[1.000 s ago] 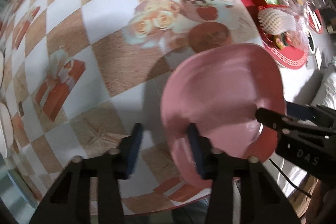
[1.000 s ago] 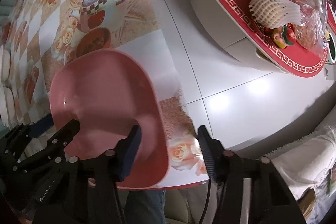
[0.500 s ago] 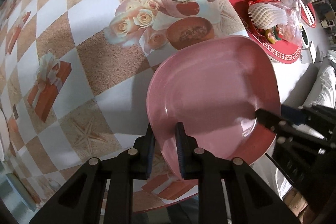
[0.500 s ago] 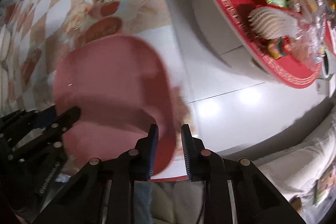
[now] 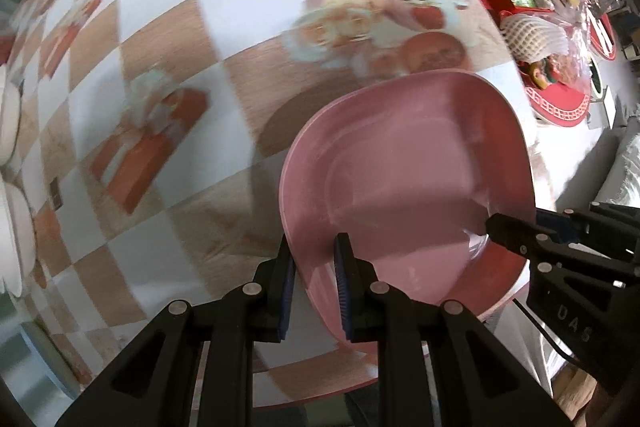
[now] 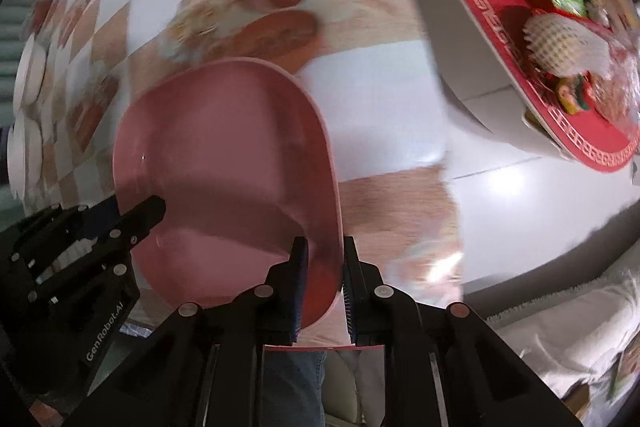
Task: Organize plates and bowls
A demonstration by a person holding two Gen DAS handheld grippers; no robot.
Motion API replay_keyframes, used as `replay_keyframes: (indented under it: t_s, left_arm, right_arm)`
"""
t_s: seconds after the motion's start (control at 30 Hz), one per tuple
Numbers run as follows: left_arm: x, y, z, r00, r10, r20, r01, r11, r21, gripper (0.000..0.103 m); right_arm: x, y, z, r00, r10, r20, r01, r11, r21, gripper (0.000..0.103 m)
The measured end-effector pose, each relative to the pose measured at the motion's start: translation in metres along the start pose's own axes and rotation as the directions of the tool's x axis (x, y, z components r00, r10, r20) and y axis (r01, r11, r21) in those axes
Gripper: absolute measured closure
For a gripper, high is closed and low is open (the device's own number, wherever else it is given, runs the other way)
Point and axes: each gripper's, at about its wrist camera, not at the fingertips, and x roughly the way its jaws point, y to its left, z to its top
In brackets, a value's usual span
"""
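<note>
A pink plate (image 5: pixel 408 167) with rounded corners hangs tilted a little above the patterned table (image 5: pixel 160 27), casting a shadow on it. My left gripper (image 5: pixel 314 247) is shut on the plate's near left rim, one pad on each face. My right gripper (image 6: pixel 323 247) grips the opposite rim of the pink plate (image 6: pixel 224 147), its jaws still closing onto it. Each view also shows the other gripper's fingers: the right one (image 5: pixel 500 223) at the plate's right edge, the left one (image 6: pixel 156 207) at its left edge.
White dishes (image 5: pixel 12 219) stand stacked at the table's left edge, also in the right wrist view (image 6: pixel 26 155). A low round red table (image 6: pixel 580 143) with snack bags stands beyond white floor tiles. The table's near edge lies just below the plate.
Both grippers have closed onto the plate's rims. The plate has come off the table's edge and moved with them, the tablecloth pattern sliding and blurring beneath.
</note>
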Motion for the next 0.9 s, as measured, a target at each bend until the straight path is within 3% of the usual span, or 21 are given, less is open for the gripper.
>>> replay_keyframes:
  t_s: [0.33,0.9]
  left_arm:
    - [0.000,0.069,-0.046,0.999,0.041,-0.015,-0.042,0.997,-0.067,0.082]
    - [0.001,0.236,-0.150,0.994,0.103,-0.041,-0.109,0.972,-0.210,0.081]
  right_arm:
    - [0.014,0.086,-0.010,1.000,-0.007,-0.026,0.004,0.991,-0.137,0.084]
    - [0.046,0.292,-0.066,0.997,0.005,-0.078,-0.029,0.949,-0.315,0.084]
